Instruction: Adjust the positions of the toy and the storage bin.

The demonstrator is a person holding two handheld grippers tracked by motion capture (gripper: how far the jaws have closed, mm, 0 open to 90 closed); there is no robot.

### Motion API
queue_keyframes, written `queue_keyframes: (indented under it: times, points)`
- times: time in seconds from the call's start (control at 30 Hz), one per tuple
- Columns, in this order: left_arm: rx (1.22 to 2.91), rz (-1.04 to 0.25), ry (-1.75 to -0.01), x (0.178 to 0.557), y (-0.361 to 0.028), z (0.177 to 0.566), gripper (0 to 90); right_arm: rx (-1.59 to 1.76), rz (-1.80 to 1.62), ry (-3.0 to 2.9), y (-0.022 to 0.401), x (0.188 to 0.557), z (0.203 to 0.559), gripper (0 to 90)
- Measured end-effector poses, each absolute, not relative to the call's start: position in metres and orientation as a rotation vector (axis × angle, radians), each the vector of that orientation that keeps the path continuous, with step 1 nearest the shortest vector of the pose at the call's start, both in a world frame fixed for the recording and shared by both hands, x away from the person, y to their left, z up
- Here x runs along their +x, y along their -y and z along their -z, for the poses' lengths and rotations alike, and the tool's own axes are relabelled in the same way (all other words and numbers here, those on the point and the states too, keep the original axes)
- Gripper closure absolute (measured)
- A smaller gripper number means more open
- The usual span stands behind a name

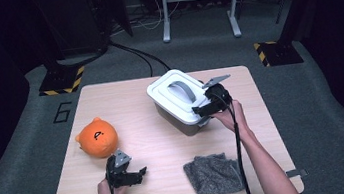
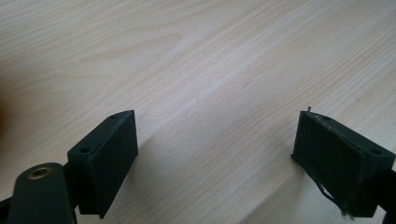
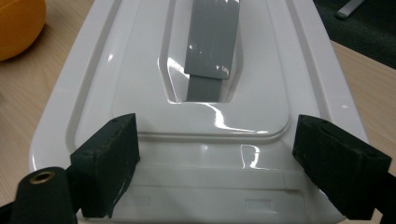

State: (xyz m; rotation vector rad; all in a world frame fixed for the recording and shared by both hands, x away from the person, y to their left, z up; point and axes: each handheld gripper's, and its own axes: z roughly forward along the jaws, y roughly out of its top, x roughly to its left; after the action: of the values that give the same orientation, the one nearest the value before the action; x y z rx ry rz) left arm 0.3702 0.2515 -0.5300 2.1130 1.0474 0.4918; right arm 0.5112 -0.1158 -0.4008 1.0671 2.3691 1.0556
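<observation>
the white-lidded storage box [image 1: 180,101] is sitting on the far right part of the tabletop [image 1: 166,143], turned at an angle, with a grey handle [image 1: 182,89] lying flat in the recess of its lid. the right claw [image 1: 203,109] is hovering at the box's near corner, its jaws standing spread wide. in the right gripper view [image 3: 217,154] they are flanking the lid's near end without pinching it; whether the pads are touching the lid, i cannot tell. the left claw [image 1: 139,174] is resting near the front left edge of the tabletop, and in the left gripper view [image 2: 215,154] its jaws are spread apart over bare wood, gripping nothing. an orange plush toy [image 1: 96,137] is lying just beyond the left claw. a grey cloth [image 1: 214,173] is lying crumpled near the front edge, beside the person's right forearm [image 1: 264,158], well apart from the box.
</observation>
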Motion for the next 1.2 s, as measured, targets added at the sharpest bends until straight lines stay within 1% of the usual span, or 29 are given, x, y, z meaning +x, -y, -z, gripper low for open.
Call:
queue_keyframes:
  times: [0.17,0.3,0.37,0.4,0.43,0.5,0.53,0.6,0.63,0.7,0.77,0.8,0.97,1.2]
  points:
    - [2.114,-0.49,-1.046,0.37,-0.251,0.53,13.2,1.07,-1.093,-2.347,0.116,0.513,0.395,14.9]
    - [2.114,-0.491,-1.046,0.37,-0.251,0.53,13.2,1.063,-1.108,-2.327,0.109,0.519,0.388,19.0]
    - [2.11,-0.488,-1.049,0.37,-0.251,0.53,13.2,1.046,-1.107,-2.333,0.104,0.524,0.387,24.3]
    - [2.108,-0.488,-1.05,0.37,-0.251,0.53,13.2,1.05,-1.093,-2.325,0.1,0.528,0.387,29.6]
    - [2.109,-0.491,-1.048,0.37,-0.251,0.53,13.2,1.05,-1.093,-2.325,0.1,0.528,0.387,29.6]
    - [2.109,-0.491,-1.049,0.37,-0.251,0.53,13.2,1.064,-1.092,-2.337,0.097,0.534,0.388,33.7]
    - [2.111,-0.488,-1.049,0.37,-0.251,0.53,13.2,1.082,-1.094,-2.336,0.096,0.535,0.388,37.4]
    - [2.11,-0.488,-1.049,0.37,-0.251,0.53,13.2,1.08,-1.088,-2.344,0.095,0.54,0.389,41.6]
    - [2.108,-0.488,-1.05,0.37,-0.251,0.53,13.2,1.088,-1.097,-2.342,0.095,0.541,0.39,45.6]
    - [2.111,-0.489,-1.049,0.37,-0.251,0.53,13.2,1.087,-1.099,-2.338,0.094,0.544,0.391,49.0]
    - [2.106,-0.488,-1.051,0.37,-0.251,0.53,13.2,1.087,-1.11,-2.347,0.092,0.543,0.391,54.2]
    - [2.111,-0.492,-1.047,0.37,-0.251,0.53,13.2,1.064,-1.112,-2.357,0.091,0.542,0.39,62.0]
    - [2.106,-0.488,-1.052,0.37,-0.251,0.53,13.2,1.066,-1.117,-2.35,0.089,0.539,0.392,64.2]
    - [2.108,-0.489,-1.05,0.37,-0.251,0.53,13.2,1.094,-1.15,-2.346,0.092,0.533,0.394,64.8]
